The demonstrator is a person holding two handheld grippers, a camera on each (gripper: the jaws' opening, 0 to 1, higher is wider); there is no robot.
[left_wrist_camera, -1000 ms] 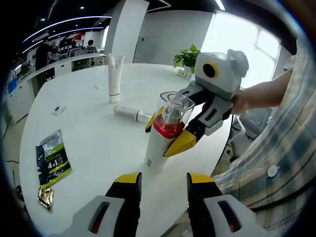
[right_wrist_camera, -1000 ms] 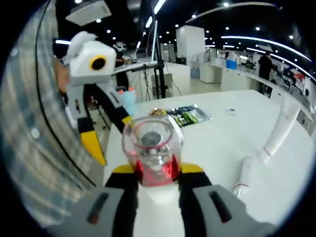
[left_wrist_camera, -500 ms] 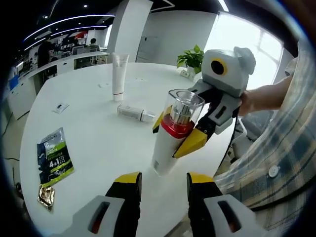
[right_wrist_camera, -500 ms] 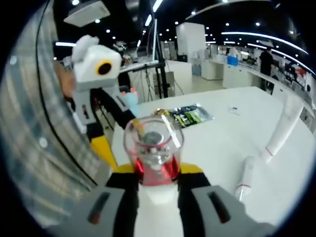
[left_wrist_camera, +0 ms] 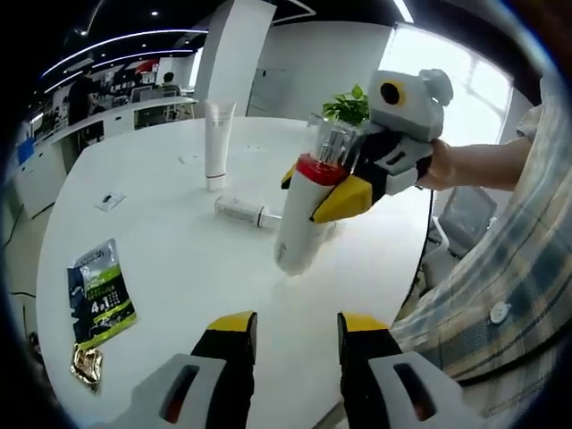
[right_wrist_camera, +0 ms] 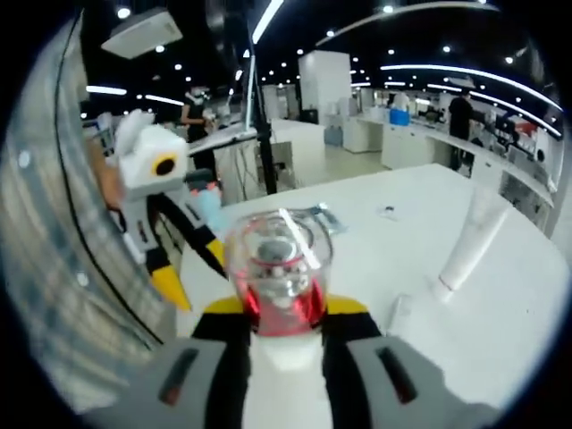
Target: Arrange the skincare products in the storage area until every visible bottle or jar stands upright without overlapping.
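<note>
Left gripper (left_wrist_camera: pixel 290 335): jaws parted, holding nothing, low over the near table (left_wrist_camera: pixel 179 259) edge. Right gripper (left_wrist_camera: pixel 332 183): jaws clamped on the pump bottle (left_wrist_camera: pixel 304 214) at its red collar, bottle tilted, base at or just above the table. Beyond: 1 vial (left_wrist_camera: pixel 239 210) lying flat, 1 tube (left_wrist_camera: pixel 214 143) upright. Step: standing the bottle. Next: level it, release.

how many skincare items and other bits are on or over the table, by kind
Pump bottle with red collar, held by the right gripper: 1
Upright white tube: 1
Small bottle lying on its side: 1
Green and black sachet: 1
Gold foil packet: 1
Small card: 1
Total: 6
</note>
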